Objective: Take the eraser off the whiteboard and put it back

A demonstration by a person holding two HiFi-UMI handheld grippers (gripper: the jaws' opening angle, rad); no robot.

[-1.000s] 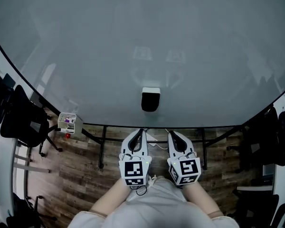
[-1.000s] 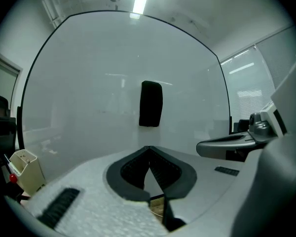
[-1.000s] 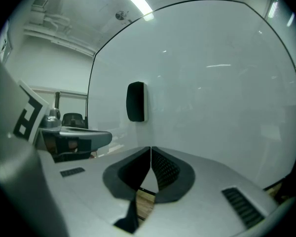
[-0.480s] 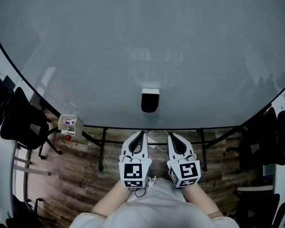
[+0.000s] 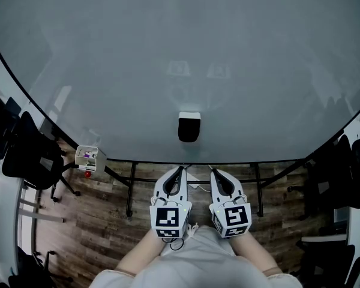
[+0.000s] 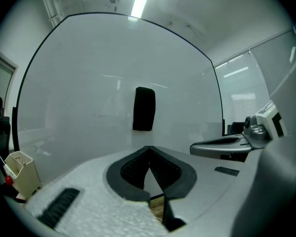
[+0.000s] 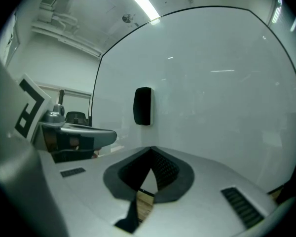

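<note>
Eraser sat stuck upright on the whiteboard, low and near the middle, black with a pale top edge. Both grippers hung side by side below the board's bottom edge, apart from the eraser and pointing toward it. Left gripper had its jaws pressed together, nothing between them. Right gripper matched it, tips meeting, empty. Off to the left, a small marker holder sat by the board's lower edge, above the wood floor.
</note>
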